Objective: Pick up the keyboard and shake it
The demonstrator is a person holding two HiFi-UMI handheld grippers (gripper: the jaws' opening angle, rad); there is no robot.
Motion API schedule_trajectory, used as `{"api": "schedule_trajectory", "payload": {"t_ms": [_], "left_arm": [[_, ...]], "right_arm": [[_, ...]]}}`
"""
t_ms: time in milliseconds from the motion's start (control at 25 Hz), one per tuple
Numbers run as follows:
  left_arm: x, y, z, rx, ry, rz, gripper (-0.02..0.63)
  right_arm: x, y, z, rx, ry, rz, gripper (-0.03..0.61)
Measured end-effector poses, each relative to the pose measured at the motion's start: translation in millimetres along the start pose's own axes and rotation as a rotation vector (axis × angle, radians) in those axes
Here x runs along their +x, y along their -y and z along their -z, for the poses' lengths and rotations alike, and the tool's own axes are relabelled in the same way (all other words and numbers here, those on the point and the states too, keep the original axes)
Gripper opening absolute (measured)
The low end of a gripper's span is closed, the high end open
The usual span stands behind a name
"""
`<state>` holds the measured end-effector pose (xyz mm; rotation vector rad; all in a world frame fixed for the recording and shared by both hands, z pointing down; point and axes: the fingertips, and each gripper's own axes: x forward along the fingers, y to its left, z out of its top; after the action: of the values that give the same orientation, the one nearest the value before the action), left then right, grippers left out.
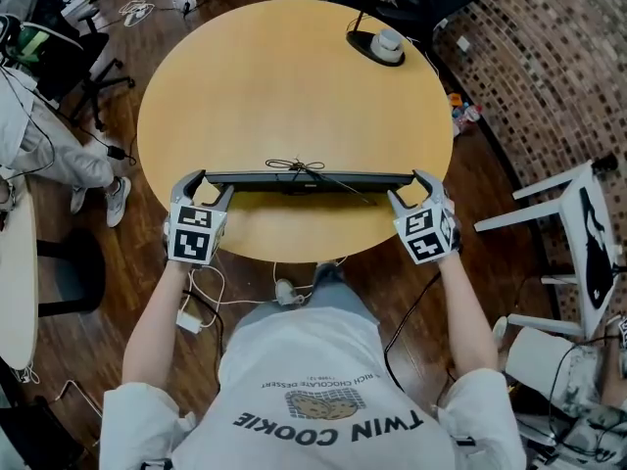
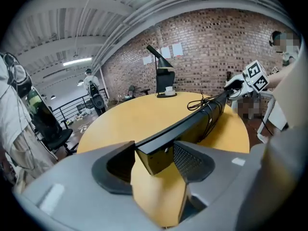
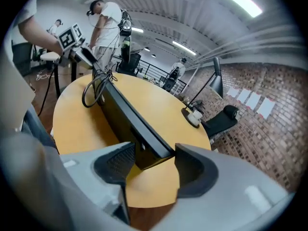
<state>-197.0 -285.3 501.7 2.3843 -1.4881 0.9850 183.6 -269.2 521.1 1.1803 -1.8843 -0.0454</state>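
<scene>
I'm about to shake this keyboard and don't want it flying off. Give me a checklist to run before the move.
1. Left gripper clamped on the keyboard's end: ok.
2. Right gripper clamped on the other end: ok.
3. Keyboard lifted off the round table: ok, it appears raised on edge.
4. Cable bundled on the keyboard: ok; how firmly it is tied, cannot tell.
5. Desk lamp base clear of the keyboard: ok, at the table's far edge.

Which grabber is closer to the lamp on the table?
The right gripper. It holds the keyboard at the end on the same side as the desk lamp's base. The left gripper holds the opposite end, farther from it.
</scene>
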Motion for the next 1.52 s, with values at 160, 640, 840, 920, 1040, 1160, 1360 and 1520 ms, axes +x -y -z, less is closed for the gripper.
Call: {"api": "schedule_trajectory", "payload": {"t_ms": [160, 640, 840, 920, 1040, 1160, 1360, 1520], "left_arm": [[-5, 0, 5, 0.075, -0.008, -0.022, 0.235], [-7, 11, 7, 0.44, -0.055, -0.061, 0.229], [-7, 20, 17, 0.63, -0.118, -0.052, 0.216], [-9, 21, 20, 0.672, -0.134, -0.041, 0.209], [-15, 22, 27, 0.715, -0.187, -0.012, 0.199], [-19, 29, 35, 0.771, -0.257, 0.043, 0.183], [-20, 36, 47, 0.854, -0.316, 0.081, 0.16], [-21, 43, 76, 0.89, -0.405, 0.116, 0.115]], "right_arm": [[-3, -8, 0, -0.197, -0.036, 0.051, 0.256], [-3, -25, -4, -0.512, -0.123, 0.119, 0.164], [-7, -34, 7, -0.645, -0.158, 0.105, 0.155], [-9, -38, 8, -0.649, -0.164, 0.103, 0.155], [-15, -46, 9, -0.65, -0.165, 0.101, 0.152], [-21, -53, 14, -0.667, -0.156, 0.096, 0.147], [-26, -61, 21, -0.674, -0.152, 0.116, 0.143], [-29, -76, 32, -0.721, -0.141, 0.104, 0.123]]}}
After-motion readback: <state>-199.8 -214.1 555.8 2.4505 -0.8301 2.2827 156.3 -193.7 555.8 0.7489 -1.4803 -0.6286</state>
